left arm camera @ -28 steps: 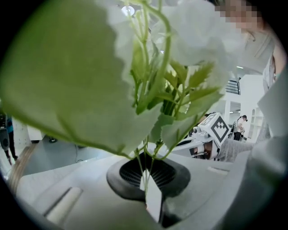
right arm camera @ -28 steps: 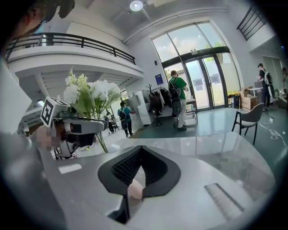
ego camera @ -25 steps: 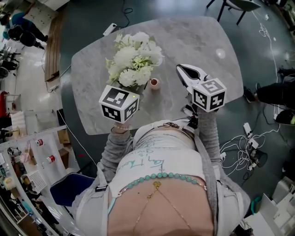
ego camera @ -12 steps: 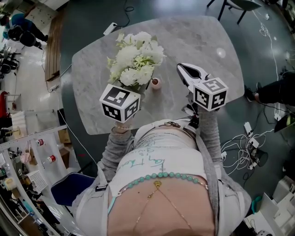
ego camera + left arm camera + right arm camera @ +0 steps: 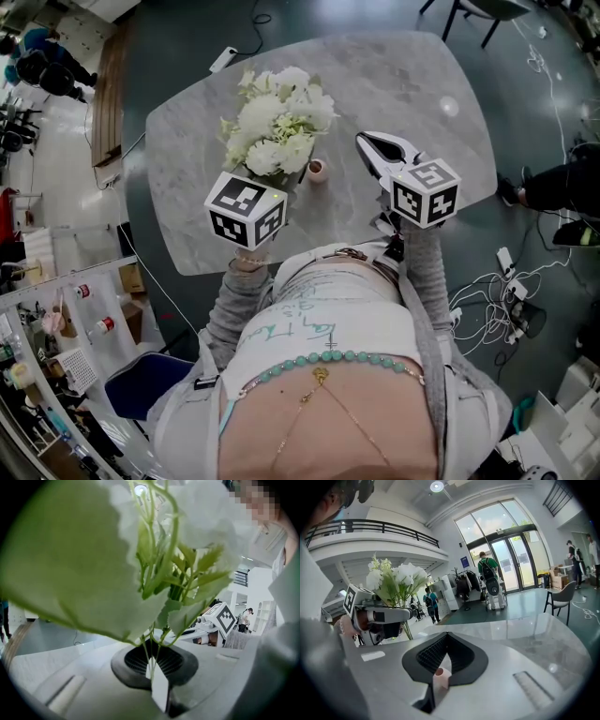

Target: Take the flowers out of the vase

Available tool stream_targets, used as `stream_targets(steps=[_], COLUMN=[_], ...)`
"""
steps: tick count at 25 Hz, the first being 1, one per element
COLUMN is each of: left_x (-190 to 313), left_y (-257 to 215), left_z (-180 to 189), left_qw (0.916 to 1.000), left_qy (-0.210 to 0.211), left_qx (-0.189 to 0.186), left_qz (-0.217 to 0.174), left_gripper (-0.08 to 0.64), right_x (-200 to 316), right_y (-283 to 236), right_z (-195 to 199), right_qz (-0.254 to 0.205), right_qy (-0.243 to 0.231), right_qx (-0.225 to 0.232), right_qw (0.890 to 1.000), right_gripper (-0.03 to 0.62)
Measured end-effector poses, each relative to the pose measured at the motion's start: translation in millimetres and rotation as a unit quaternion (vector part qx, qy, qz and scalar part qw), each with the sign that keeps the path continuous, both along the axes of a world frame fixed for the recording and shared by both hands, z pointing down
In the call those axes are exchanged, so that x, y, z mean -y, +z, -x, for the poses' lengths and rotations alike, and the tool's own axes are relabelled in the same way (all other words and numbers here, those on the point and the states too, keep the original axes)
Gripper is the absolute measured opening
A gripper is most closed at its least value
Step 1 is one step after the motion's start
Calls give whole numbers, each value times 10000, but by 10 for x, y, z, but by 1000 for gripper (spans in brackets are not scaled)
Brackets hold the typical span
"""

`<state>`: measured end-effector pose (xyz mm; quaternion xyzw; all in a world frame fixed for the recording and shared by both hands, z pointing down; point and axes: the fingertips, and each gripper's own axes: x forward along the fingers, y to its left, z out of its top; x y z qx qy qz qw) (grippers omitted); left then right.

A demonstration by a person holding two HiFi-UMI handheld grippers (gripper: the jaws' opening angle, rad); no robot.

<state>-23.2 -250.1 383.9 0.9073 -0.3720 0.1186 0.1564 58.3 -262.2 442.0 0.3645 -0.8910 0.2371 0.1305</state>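
A bunch of white flowers [image 5: 277, 117] with green leaves is held over the grey marble table [image 5: 187, 159]. My left gripper [image 5: 152, 670] is shut on its thin green stems [image 5: 151, 641], and the blooms fill the left gripper view. In the head view its marker cube [image 5: 246, 208] hides the jaws. A small pink vase [image 5: 314, 170] stands on the table just right of the bunch, with no flowers in it. My right gripper [image 5: 367, 143] hovers to the right of the vase, jaws shut and holding nothing. The vase [image 5: 440, 677] shows through the slit between its jaws.
The table's far right [image 5: 441, 103] is bare marble. Cables [image 5: 497, 300] lie on the dark floor to the right, and a chair [image 5: 478, 14] stands beyond the table. People [image 5: 490, 576] are far off in the hall.
The flower bunch and the left gripper have drifted slightly further from the vase. The right gripper has hardly moved.
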Motion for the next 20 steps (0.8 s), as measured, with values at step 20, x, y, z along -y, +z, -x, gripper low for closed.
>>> stream_targets(steps=[20], left_x=[-14], left_y=[48], left_z=[24], left_qw=[10000], left_qy=[-33], left_qx=[28], left_qz=[58], left_gripper=[8], right_x=[-13], right_y=[54], right_z=[0], right_qz=[66], right_qy=[-1], right_qx=[-149], right_qw=[9999], right_gripper=[26])
